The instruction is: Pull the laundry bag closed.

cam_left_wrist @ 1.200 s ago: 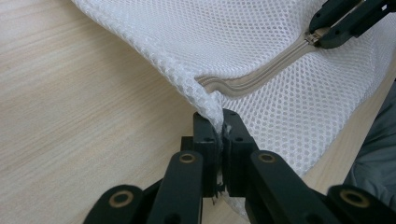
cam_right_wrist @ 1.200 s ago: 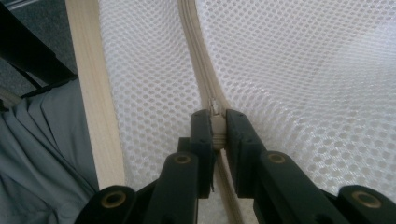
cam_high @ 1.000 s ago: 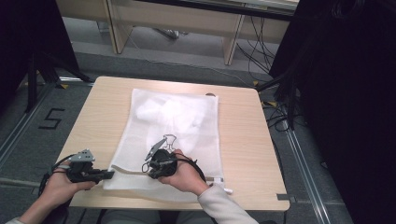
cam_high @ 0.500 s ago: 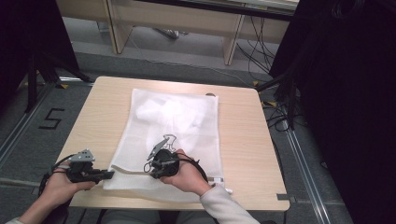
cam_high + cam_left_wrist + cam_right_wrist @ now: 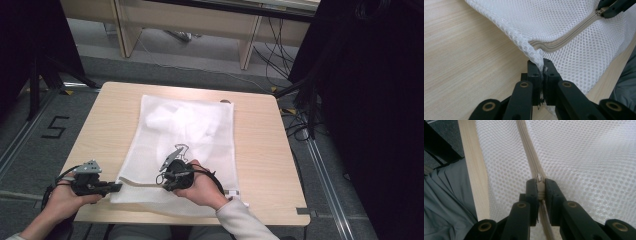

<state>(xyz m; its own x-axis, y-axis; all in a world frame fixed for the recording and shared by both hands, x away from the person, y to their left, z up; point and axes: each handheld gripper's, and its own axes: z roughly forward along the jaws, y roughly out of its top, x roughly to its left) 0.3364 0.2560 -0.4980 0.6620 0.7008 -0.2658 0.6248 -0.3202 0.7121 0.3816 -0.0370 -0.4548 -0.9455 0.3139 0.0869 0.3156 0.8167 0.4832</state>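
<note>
A white mesh laundry bag full of tiny holes lies flat on the wooden bench, with something white and soft inside it, far from both grippers. The left gripper is clenched tight on the bag's near corner, just where the beige zipper ends, and lifts it a bit. The right gripper is clenched on the little zipper pull, and the zipper runs straight away from its jaws.

White mesh laundry bag flat on table, beige zipper along near edge.
</note>
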